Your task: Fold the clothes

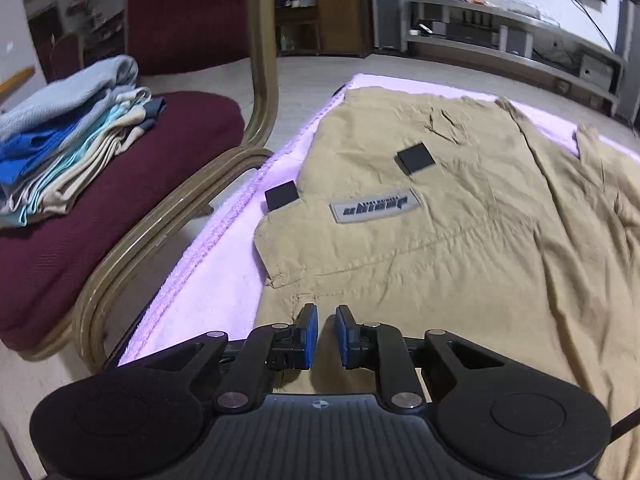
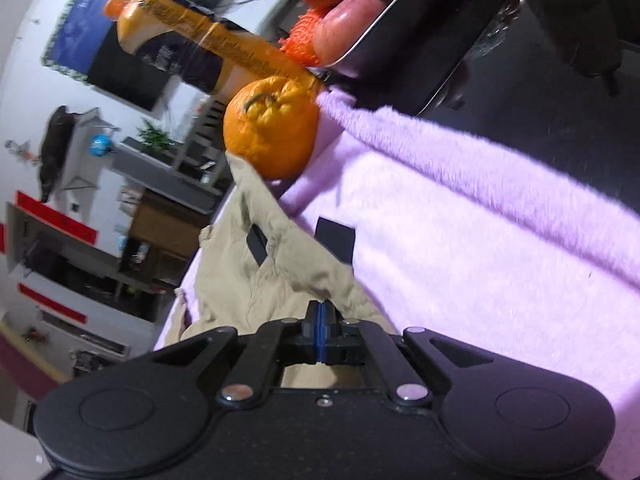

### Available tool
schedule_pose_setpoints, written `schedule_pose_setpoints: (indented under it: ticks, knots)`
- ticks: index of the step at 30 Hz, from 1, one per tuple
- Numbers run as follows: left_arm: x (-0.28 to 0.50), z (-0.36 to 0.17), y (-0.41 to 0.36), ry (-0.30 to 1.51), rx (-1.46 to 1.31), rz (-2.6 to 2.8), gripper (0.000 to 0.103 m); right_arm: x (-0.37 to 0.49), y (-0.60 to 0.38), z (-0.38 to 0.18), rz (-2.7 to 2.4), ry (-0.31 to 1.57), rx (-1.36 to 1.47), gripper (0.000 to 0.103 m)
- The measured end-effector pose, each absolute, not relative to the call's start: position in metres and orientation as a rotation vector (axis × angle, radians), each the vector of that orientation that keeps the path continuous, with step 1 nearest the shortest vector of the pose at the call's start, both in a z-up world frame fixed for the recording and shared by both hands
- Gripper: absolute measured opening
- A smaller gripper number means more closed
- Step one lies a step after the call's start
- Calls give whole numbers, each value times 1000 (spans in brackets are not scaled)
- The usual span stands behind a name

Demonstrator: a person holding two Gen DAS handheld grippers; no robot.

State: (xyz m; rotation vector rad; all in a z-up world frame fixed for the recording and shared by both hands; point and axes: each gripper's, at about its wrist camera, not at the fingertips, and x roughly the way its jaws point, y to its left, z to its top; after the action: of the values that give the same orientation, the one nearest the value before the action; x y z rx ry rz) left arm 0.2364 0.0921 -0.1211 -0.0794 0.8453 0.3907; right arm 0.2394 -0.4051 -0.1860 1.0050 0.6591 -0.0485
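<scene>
**Khaki garment spread flat, right tongs on its edge**

The khaki garment (image 1: 460, 216) lies spread over the lilac blanket (image 1: 224, 280) that covers the surface, its grey label (image 1: 374, 211) facing up and two black tabs (image 1: 416, 159) showing near its left edge. My left tongs (image 1: 326, 320) hover low over the near hem, slightly spread with a narrow gap, gripping nothing that I can see. My right tongs (image 2: 320, 312) are pressed together right at the garment's edge; the cloth bunches up against them, so I judge they pinch it, though the pads hide the fabric itself.

A stack of folded clothes (image 1: 68, 132) sits on the maroon chair (image 1: 120, 208) to the left. Whether this garment is being laid out or is midway through a fold, I cannot tell from here.

To do this well, I want both tongs gripping the same edge, well apart, so the cloth stays taut and the crease runs straight. The fabric is thin and wrinkled, so I would pinch a single layer cleanly, keeping the fluffy blanket out of the grip. The orange (image 2: 272, 128) and the juice bottle (image 2: 192, 36) sit just beside the garment's far corner; I keep the cloth from sweeping them.
</scene>
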Motion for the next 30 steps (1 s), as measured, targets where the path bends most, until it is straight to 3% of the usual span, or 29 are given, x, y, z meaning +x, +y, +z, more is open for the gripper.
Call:
schedule_pose_setpoints:
  ticks: [1,3,8,15,18,19,23,25,26,30]
  knots:
    - [237,-116,91,831,-92,369,17,241,-401,-178,-56,662,985,14]
    - [240,-106,81,784,-54,312,18,245,-386,-165,0,634,948,28]
    - [264,-96,48,694,81,177,19,290,-333,-144,182,655,888,28]
    - [285,-114,55,701,109,277,18,349,-271,-175,302,841,814,28]
    - [293,-121,60,708,114,330,21,351,-282,-196,317,840,863,1]
    - [296,-124,61,710,115,347,23,347,-295,-199,278,806,882,0]
    - [307,-134,68,719,121,418,29,308,-370,-208,32,607,1031,0]
    - [304,-128,79,715,78,449,17,295,-382,-198,-41,602,980,0]
    - [301,-122,87,711,43,464,17,288,-387,-193,-76,601,950,0]
    - [280,-99,116,699,-96,447,20,260,-391,-172,-59,603,964,17]
